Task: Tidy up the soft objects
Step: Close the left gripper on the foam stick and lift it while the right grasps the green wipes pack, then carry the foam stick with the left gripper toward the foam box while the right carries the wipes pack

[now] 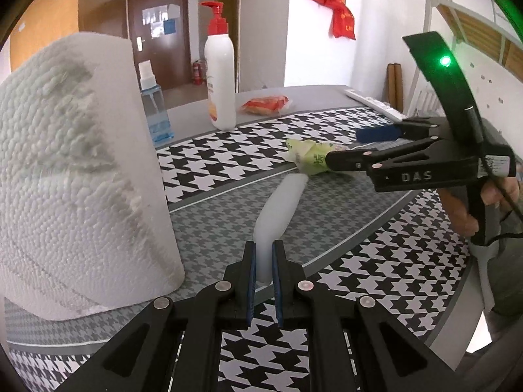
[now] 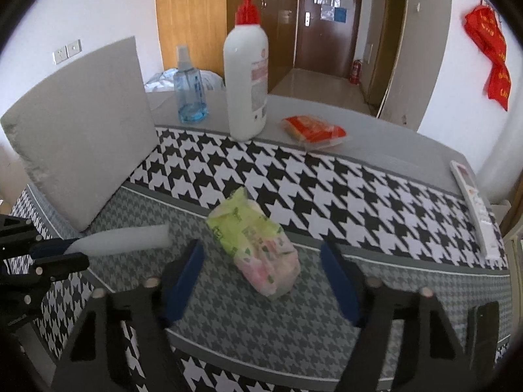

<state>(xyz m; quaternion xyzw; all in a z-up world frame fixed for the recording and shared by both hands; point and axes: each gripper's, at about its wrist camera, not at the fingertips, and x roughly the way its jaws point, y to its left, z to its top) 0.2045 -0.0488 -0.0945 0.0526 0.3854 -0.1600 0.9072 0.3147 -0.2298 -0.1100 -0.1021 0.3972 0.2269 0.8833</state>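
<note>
Table (image 2: pixel 327 176): right view alone shows remote (image 2: pixel 474 209).

**Strip in the left grip, packet between the right fingers**

On the tablecloth (image 2: pixel 327 189), the foam strip (image 1: pixel 281 202) lies flat, its near end pinched in the left gripper (image 1: pixel 264 281). Left of it stands the foam block (image 1: pixel 81 176), upright on the cloth. Just past the strip's far end lies the tissue packet (image 2: pixel 255 245), and the right gripper (image 2: pixel 261 281) hovers over it, fingers spread on either side, not touching. Behind, along the far edge, the spray bottle (image 2: pixel 189 88) stands left of the pump bottle (image 2: pixel 246 78); the snack packet (image 2: pixel 313 129) lies right of that. The remote (image 2: pixel 474 209) rests at the far right edge.
</note>
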